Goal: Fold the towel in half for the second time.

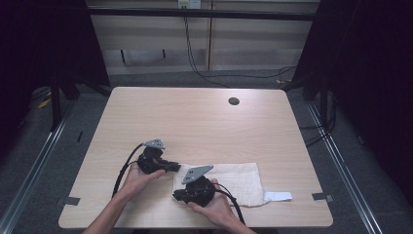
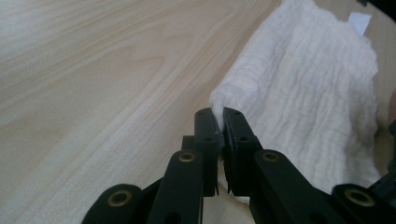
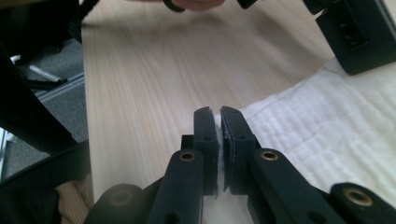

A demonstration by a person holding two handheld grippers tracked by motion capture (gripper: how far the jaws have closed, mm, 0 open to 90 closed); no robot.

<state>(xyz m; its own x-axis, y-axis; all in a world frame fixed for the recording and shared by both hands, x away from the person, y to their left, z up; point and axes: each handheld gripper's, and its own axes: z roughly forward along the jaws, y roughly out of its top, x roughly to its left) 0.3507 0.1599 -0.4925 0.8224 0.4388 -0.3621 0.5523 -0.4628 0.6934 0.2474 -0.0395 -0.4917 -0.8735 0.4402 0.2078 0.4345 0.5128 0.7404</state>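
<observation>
Cloth (image 1: 229, 181) lies flat on the near part of the counter (image 1: 195, 117), spread out to the right of both claws, with a small white tag (image 1: 277, 196) at its far right end. Both claws sit at the cloth's left edge, each pinched on a corner. The left claw (image 1: 175, 166) has its jaws drawn nearly together on the far left corner; in the left gripper view a puckered tuft of white cloth (image 2: 299, 107) pokes up between the pads (image 2: 208, 128), and the rest of the cloth runs away ahead and to the right of that claw. The right claw (image 1: 176, 195) grips the near left corner; in the right gripper view its jaws are narrow too, with a thin sliver of cloth (image 3: 327, 135) showing in the slit between them, and the cloth extends to the right of it. The other claw's black body (image 3: 357, 32) hangs just beyond, at the top right of that view.

Judging by this, the work looks like a fold, and only its first part is done: both left corners are caught. Whether the edge has come off the wood at all I cannot tell. Lifting that edge, carrying it across toward the tag end, laying it down square and letting go are all left.
</observation>
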